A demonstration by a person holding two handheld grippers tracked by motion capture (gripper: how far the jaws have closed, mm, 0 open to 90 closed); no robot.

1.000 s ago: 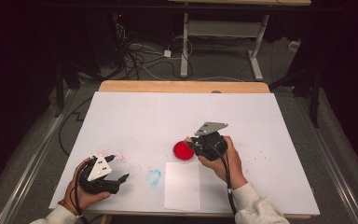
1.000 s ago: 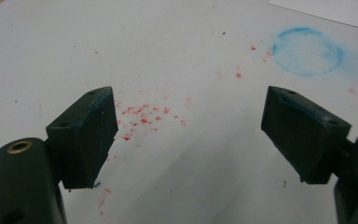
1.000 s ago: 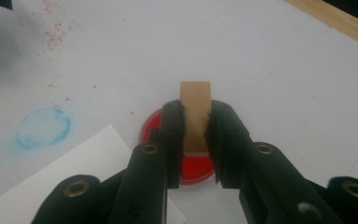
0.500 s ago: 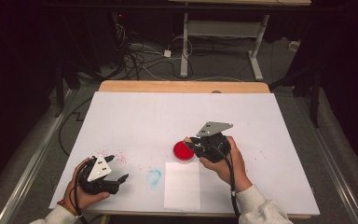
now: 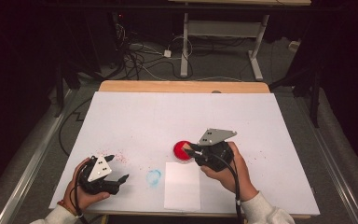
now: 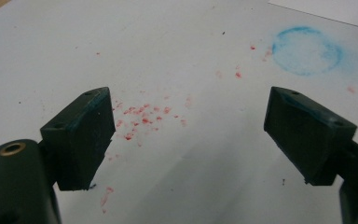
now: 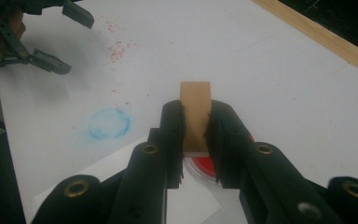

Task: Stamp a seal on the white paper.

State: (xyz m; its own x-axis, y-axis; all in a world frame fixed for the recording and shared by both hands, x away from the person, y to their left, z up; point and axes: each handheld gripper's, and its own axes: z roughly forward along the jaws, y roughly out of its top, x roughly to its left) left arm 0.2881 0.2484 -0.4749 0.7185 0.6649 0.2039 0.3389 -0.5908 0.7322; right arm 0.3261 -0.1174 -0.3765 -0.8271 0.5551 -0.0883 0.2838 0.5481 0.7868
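Compared w/ the earlier frames, right tongs [image 5: 196, 152] have eased slightly toward the person, still over the red ink pad [image 5: 182, 151]; left tongs [image 5: 121, 179] have not shifted.

Right tongs: clamped on a small wooden stamp [image 7: 195, 112], seen in the right gripper view as a tan block pinched between the two black jaws, its top end sticking out past them. Red ink pad lies just under and behind the block in that view; whether the stamp face touches the pad cannot be told. In the high view the pad sits near mid-tabletop, just beyond the top edge of the white sheet of paper [image 5: 182, 186].

Left tongs: jaws wide apart, nothing between them, resting low near the front left of the tabletop [image 5: 135, 112] above a scatter of red ink specks [image 6: 142, 116]. A faint blue ring mark [image 6: 306, 50] lies near them, between the left tongs and the paper.

Step in hand (judged): inking the stamp, then printing on the paper.

Risks:
- Grip is on the block's narrow sides; a tilt during pressing could rotate it in the jaws, giving a partial or smeared print.
- Lifting too fast could drag the pad along, or drip more red specks on the tabletop.
- Paper is loose; w/o the left tongs pinning it, it may slide or lift w/ the stamp.
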